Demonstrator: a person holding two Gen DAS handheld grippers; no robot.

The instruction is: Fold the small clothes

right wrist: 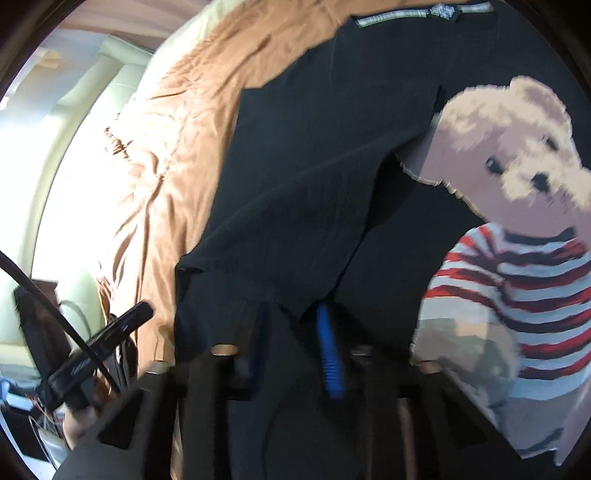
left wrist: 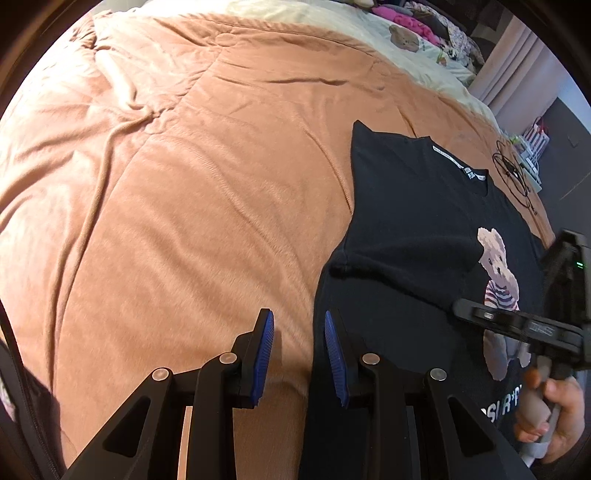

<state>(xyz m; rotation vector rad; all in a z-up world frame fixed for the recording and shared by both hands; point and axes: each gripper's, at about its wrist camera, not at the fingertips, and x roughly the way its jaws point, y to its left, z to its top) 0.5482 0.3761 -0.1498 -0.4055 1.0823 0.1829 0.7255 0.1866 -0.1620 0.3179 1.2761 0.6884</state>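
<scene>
A black T-shirt (left wrist: 413,221) with a teddy bear print (left wrist: 496,266) lies flat on the orange blanket (left wrist: 184,184), its left sleeve folded over the chest. My left gripper (left wrist: 299,350) is open and empty, low over the shirt's left edge. My right gripper (right wrist: 291,343) hovers close over the shirt (right wrist: 314,166) at the tip of the folded sleeve; its jaws stand apart with black cloth lying between the blue pads (right wrist: 330,358). The bear print (right wrist: 517,229) fills the right of that view. The right gripper's body (left wrist: 524,328) shows in the left wrist view.
A cream blanket (left wrist: 332,22) and a heap of clothes (left wrist: 424,26) lie at the bed's far end. A small table with clutter (left wrist: 528,155) stands beyond the bed's right edge. The left gripper's handle (right wrist: 99,350) shows at the lower left of the right wrist view.
</scene>
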